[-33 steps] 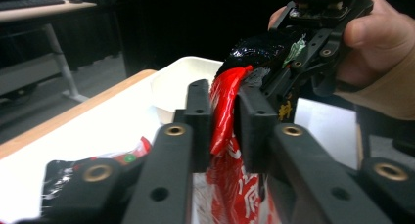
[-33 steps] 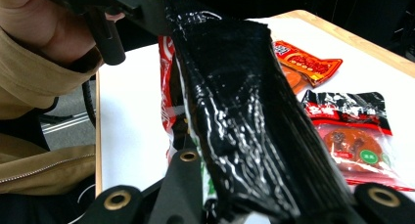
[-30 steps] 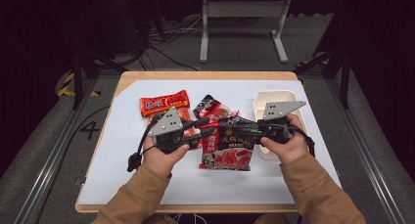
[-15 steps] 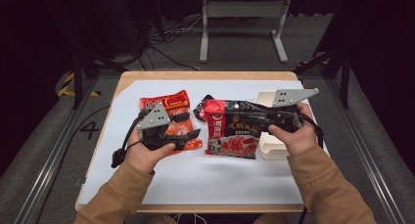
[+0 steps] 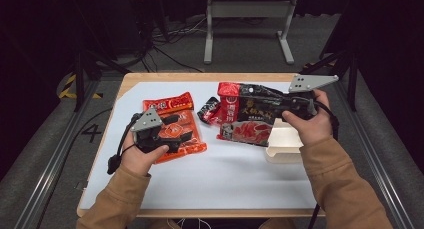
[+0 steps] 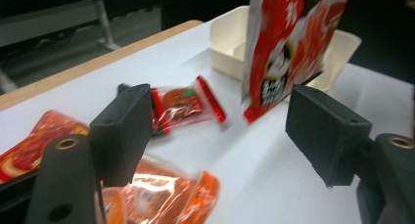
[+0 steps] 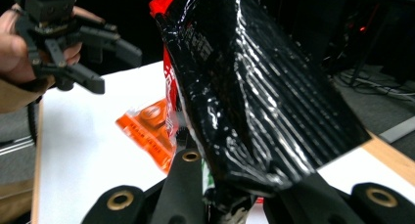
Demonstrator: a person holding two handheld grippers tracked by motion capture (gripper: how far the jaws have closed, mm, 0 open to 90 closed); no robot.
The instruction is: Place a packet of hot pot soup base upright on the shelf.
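A large black and red snack bag [image 5: 247, 114] hangs above the white table mat, and my right gripper [image 5: 272, 108] is shut on its edge. In the right gripper view the bag [image 7: 254, 87] stands up from between the closed jaws of the right gripper [image 7: 220, 187]. My left gripper [image 5: 186, 130] hovers over two orange packets [image 5: 175, 120] at the left. Its jaws have just been opening, and the left gripper [image 6: 215, 131] has nothing between them. Ahead of it I see the hanging bag [image 6: 288, 48] and a small red packet [image 6: 186, 104].
A white tray [image 5: 282, 145] sits on the mat under my right hand, with its rim [image 6: 227, 35] behind the hanging bag. A small dark red packet [image 5: 209, 110] lies between the orange packets and the bag. The wooden table edge [image 5: 200, 76] runs along the far side.
My left gripper has drawn away from the big bag to the left, and its jaws stand wider. The right gripper has lifted the bag up and to the right, over the white tray.
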